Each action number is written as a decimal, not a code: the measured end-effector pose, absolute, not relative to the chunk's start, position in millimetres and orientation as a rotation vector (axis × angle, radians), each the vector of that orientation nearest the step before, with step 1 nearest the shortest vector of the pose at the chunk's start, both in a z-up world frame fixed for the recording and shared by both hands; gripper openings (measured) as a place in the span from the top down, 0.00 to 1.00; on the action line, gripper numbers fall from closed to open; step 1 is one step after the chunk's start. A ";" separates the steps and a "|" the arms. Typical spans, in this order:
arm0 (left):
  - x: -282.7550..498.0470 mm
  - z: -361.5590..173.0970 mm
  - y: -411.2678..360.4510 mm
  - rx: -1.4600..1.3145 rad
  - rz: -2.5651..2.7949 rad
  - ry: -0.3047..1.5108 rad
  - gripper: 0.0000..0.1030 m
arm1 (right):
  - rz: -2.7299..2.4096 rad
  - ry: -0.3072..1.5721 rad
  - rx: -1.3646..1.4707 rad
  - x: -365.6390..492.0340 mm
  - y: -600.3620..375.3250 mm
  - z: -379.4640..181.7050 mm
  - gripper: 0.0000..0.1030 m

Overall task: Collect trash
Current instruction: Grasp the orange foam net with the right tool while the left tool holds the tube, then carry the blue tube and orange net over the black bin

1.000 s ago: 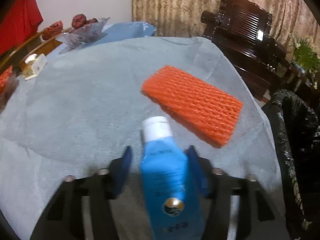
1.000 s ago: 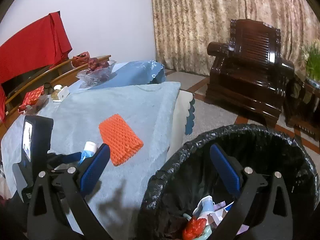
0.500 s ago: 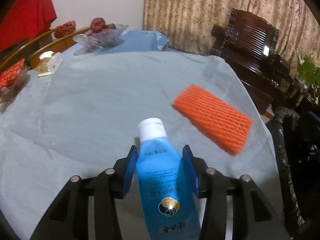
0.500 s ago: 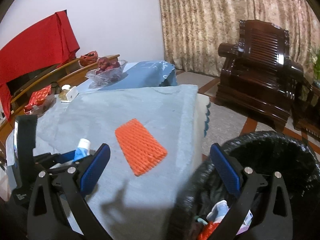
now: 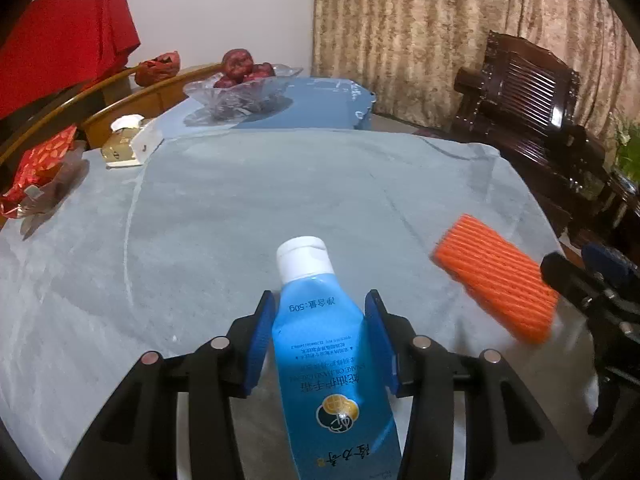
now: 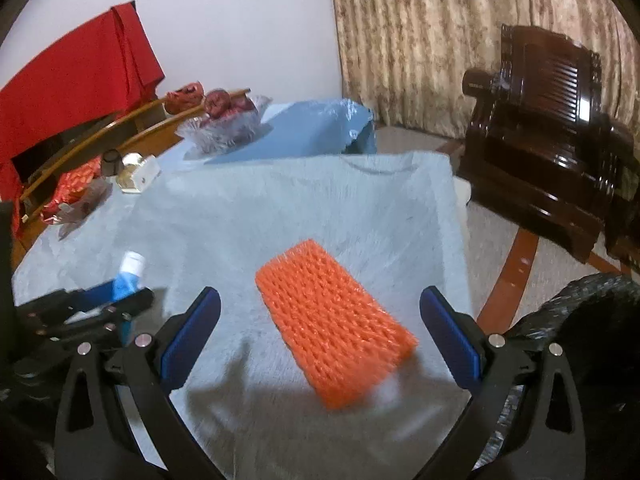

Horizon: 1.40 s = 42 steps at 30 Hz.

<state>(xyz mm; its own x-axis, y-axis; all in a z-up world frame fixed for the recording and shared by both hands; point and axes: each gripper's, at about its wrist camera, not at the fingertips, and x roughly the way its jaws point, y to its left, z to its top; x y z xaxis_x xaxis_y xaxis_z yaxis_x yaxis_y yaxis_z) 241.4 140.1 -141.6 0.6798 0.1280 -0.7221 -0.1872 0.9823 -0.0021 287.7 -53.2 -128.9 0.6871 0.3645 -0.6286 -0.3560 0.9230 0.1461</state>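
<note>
My left gripper [image 5: 320,312] is shut on a blue tube [image 5: 320,344] with a white cap, held over the grey-blue tablecloth [image 5: 224,208]. The tube [image 6: 128,276] and the left gripper [image 6: 92,308] also show at the left of the right wrist view. An orange foam net [image 6: 332,320] lies flat on the cloth near the table's right edge. My right gripper [image 6: 320,300] hangs wide open just above it, one finger on each side and neither touching. The net [image 5: 496,276] sits right of the tube, with the right gripper's fingers [image 5: 592,280] beside it.
A bin lined with a black bag [image 6: 580,312] stands off the table's right edge. A glass bowl of fruit [image 5: 240,92], a small box [image 5: 124,144] and red wrappers [image 5: 36,164] sit at the far left. A dark wooden armchair [image 6: 552,120] stands beyond.
My right gripper has swung left from above the bin to above the orange net. The left gripper has carried the tube leftward, away from the net.
</note>
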 end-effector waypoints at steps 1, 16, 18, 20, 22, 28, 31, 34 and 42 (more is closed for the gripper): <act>242.9 -143.1 143.2 -0.075 0.184 0.805 0.55 | 0.400 0.716 0.011 290.3 -50.9 -132.9 0.06; 254.0 -157.1 150.0 -0.089 0.193 0.836 0.55 | 0.400 0.880 -0.024 310.5 -37.3 -167.5 0.39; 253.7 -156.6 149.7 -0.087 0.193 0.837 0.55 | 0.406 0.888 -0.023 309.7 -36.8 -167.0 0.50; 253.5 -156.0 149.8 -0.085 0.192 0.837 0.55 | 0.421 0.899 -0.016 309.2 -36.7 -167.1 0.69; 252.4 -154.7 148.6 -0.082 0.191 0.835 0.55 | 0.441 0.907 -0.010 308.0 -37.1 -167.1 0.78; 247.5 -145.9 145.2 -0.081 0.187 0.828 0.55 | 0.457 0.886 0.015 296.7 -37.4 -156.5 0.79; 243.5 -137.2 140.3 -0.074 0.182 0.811 0.55 | 0.460 0.861 0.023 290.4 -37.5 -145.6 0.79; 238.5 -128.4 135.2 -0.076 0.175 0.796 0.55 | 0.463 0.834 0.029 284.0 -39.1 -133.5 0.79; 224.1 -103.1 122.9 -0.073 0.143 0.756 0.55 | 0.459 0.755 0.062 264.0 -53.3 -96.7 0.79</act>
